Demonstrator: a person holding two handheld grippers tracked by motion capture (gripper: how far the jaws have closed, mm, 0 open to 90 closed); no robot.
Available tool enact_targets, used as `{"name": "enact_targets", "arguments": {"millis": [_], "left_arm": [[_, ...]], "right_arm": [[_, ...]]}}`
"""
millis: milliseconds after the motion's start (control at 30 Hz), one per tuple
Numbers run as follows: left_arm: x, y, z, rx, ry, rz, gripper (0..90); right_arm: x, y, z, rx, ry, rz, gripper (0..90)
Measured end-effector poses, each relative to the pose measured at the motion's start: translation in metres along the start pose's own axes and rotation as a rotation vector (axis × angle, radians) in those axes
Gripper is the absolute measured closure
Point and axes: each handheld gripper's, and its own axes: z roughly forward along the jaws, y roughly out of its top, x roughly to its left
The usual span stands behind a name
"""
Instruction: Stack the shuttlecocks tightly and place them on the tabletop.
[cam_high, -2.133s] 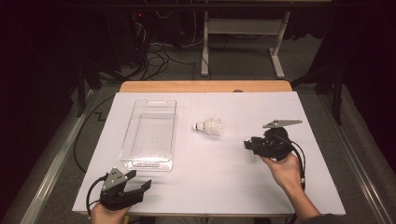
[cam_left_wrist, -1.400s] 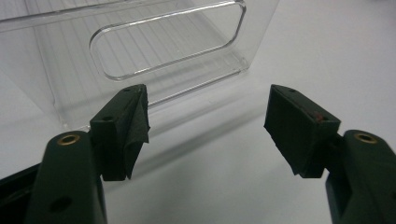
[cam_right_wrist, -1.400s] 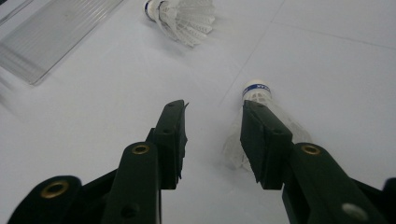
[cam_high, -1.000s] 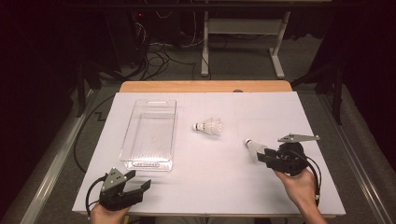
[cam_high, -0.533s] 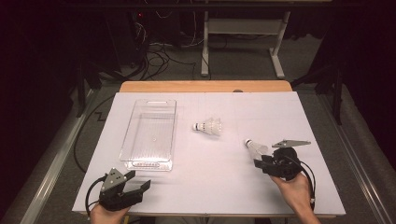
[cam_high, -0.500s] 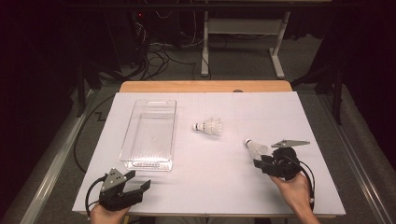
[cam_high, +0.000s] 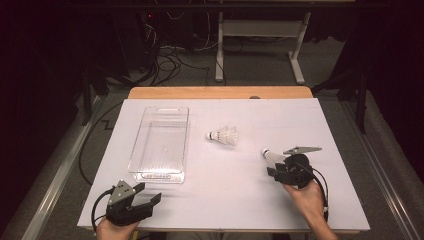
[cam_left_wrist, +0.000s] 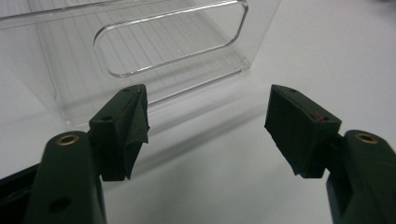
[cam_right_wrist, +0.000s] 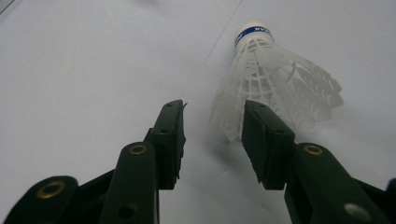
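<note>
Right gripper (cam_right_wrist: 212, 135): held low over the white table sheet (cam_high: 220, 200) at the right near edge, jaws parted with a narrow gap, gripping nothing. Shuttlecock (cam_right_wrist: 275, 86): lying on its side just ahead of the jaws, white plastic skirt toward the gripper, cork with blue band pointing away; skirt edge partly overlapped by the jaw on the right of the right gripper view, contact not clear. Same shuttlecock (cam_high: 268, 155) in the high view: directly at the tip of the right gripper (cam_high: 275, 170), on its forward-left side. Right hand (cam_high: 307, 197): behind the gripper, toward the near table edge.

Second shuttlecock (cam_high: 223, 135): farther forward and left of the right gripper, well apart from it, lying on its side.

Left gripper (cam_left_wrist: 205, 126): jaws spread wide, empty, resting at the left near edge (cam_high: 150, 199). Clear plastic bin (cam_left_wrist: 140, 51): near, just ahead of the left jaws, handle cut-out in the facing end wall; empty, long side running away (cam_high: 161, 142).
</note>
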Motion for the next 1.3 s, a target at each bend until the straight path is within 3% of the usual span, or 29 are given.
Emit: {"name": "enact_targets", "arguments": {"millis": [767, 1300], "left_arm": [[0.000, 0.000, 0.000, -0.001, -0.001, 0.002, 31.0], [0.000, 0.000, 0.000, -0.003, -0.001, 0.001, 31.0]], "right_arm": [[-0.004, 0.006, 0.012, 0.018, -0.018, 0.029, 59.2], [-0.004, 0.007, 0.015, 0.018, -0.032, 0.030, 64.7]]}}
